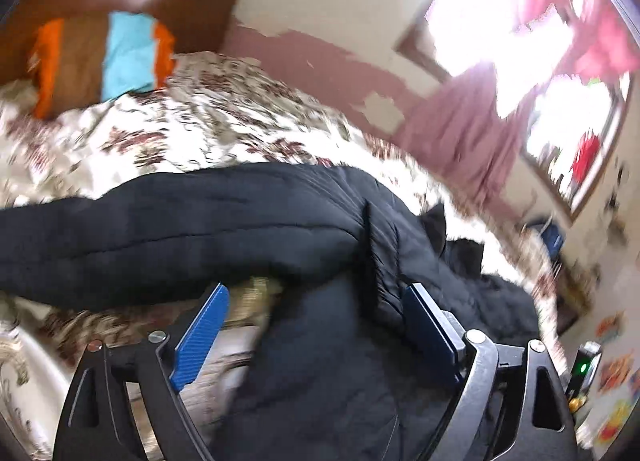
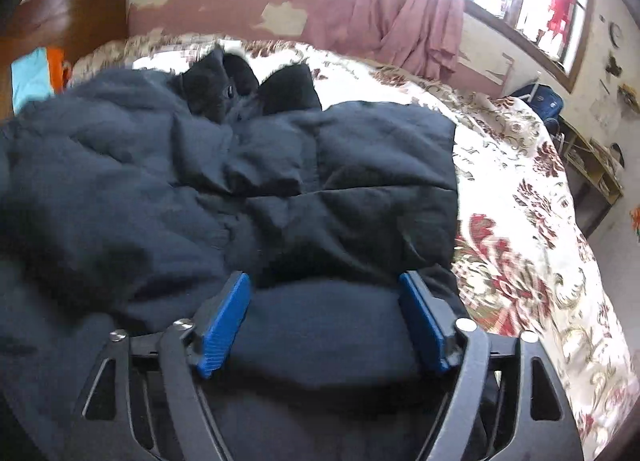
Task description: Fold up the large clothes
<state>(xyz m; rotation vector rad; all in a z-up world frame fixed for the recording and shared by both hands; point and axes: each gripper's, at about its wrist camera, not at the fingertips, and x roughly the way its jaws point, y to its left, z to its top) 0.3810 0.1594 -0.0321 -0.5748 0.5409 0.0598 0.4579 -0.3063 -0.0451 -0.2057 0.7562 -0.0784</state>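
Black padded jacket (image 2: 248, 181): spread across the floral bedspread (image 2: 520, 245), collar toward the far wall. Left gripper (image 1: 316, 309) and right gripper (image 2: 324, 301): jaws spread wide over the fabric, pinching nothing

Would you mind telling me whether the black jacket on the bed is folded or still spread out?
Partly folded: the black jacket has its right side doubled over, a straight edge against the floral bedspread.
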